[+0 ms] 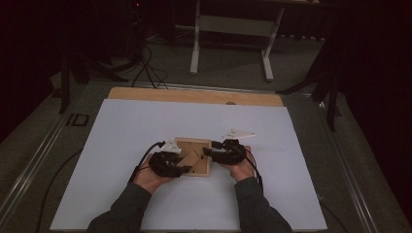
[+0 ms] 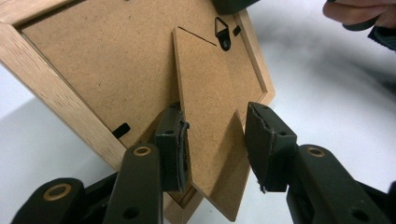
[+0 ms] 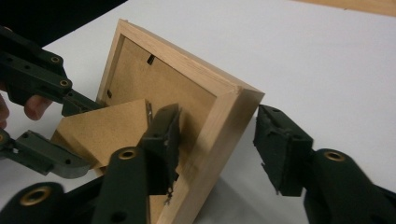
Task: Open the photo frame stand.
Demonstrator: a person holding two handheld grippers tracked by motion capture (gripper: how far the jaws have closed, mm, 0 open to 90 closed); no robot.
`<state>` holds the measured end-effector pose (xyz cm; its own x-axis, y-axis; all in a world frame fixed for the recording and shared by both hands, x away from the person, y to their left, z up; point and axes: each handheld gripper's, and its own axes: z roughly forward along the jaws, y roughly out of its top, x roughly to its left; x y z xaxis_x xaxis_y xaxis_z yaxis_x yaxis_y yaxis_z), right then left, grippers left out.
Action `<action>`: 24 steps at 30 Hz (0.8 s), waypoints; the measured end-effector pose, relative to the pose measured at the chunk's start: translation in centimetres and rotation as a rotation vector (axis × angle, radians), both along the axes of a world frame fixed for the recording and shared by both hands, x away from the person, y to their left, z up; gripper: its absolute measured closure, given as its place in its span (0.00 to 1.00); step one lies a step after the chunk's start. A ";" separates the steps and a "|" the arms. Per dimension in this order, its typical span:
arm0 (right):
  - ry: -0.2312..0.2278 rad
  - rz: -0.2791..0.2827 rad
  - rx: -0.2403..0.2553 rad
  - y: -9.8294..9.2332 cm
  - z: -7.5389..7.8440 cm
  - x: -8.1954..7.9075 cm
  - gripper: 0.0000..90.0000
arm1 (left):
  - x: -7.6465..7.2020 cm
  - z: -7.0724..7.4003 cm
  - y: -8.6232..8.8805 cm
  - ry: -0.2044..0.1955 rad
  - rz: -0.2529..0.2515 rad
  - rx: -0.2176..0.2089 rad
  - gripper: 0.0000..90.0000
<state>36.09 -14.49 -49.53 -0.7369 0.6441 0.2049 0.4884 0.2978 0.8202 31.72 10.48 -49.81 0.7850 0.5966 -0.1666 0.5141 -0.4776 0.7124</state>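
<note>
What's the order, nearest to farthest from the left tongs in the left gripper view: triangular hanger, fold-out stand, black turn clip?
1. Fold-out stand, between the left tongs.
2. Black turn clip, just left.
3. Triangular hanger, at the frame's far edge.

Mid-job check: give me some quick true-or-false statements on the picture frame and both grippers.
1. The picture frame lies with its back facing up. True.
2. The left gripper straddles the fold-out stand. True.
3. The right gripper is clamped shut on the frame's corner. False: one jaw is inside the rim, the other stands clear of the wood.
4. The frame rests on bare wood. False: it sits on the white sheet.
</note>
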 end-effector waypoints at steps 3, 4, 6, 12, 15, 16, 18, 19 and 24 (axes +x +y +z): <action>-0.020 0.008 0.028 -0.3 0.4 -0.2 0.63 | 0.2 0.0 0.1 0.005 0.013 -0.014 0.66; -0.036 0.015 0.032 -0.3 0.7 -0.3 0.66 | 0.4 -0.1 0.2 0.009 0.022 -0.025 0.66; -0.049 0.048 0.057 -0.4 1.1 -0.6 0.69 | 0.4 -0.1 0.2 -0.001 0.016 -0.019 0.66; -0.063 0.018 0.005 -0.3 1.2 -0.5 0.65 | 0.1 -0.2 0.2 -0.018 0.016 -0.010 0.66; -0.040 0.001 0.009 -0.8 0.9 -0.2 0.59 | -0.2 -0.2 0.0 -0.039 0.008 0.008 0.67; -0.032 -0.001 0.015 -0.9 0.8 -0.1 0.57 | -0.2 -0.2 0.0 -0.044 0.008 0.009 0.67; -0.010 0.012 0.041 -0.9 0.7 0.1 0.54 | -0.3 -0.3 0.0 -0.055 0.003 0.011 0.67; -0.001 0.024 0.051 -0.9 0.6 0.2 0.52 | -0.4 -0.3 0.0 -0.063 0.001 0.015 0.67; 0.063 0.049 0.071 -0.5 -0.2 0.8 0.48 | -0.9 -0.3 -0.1 -0.102 -0.022 0.044 0.67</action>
<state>36.88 -14.95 -49.71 -0.7517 0.5894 0.2957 0.5257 0.2649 0.8084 30.83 10.40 -50.12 0.8094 0.5842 -0.0594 0.4294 -0.5199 0.7384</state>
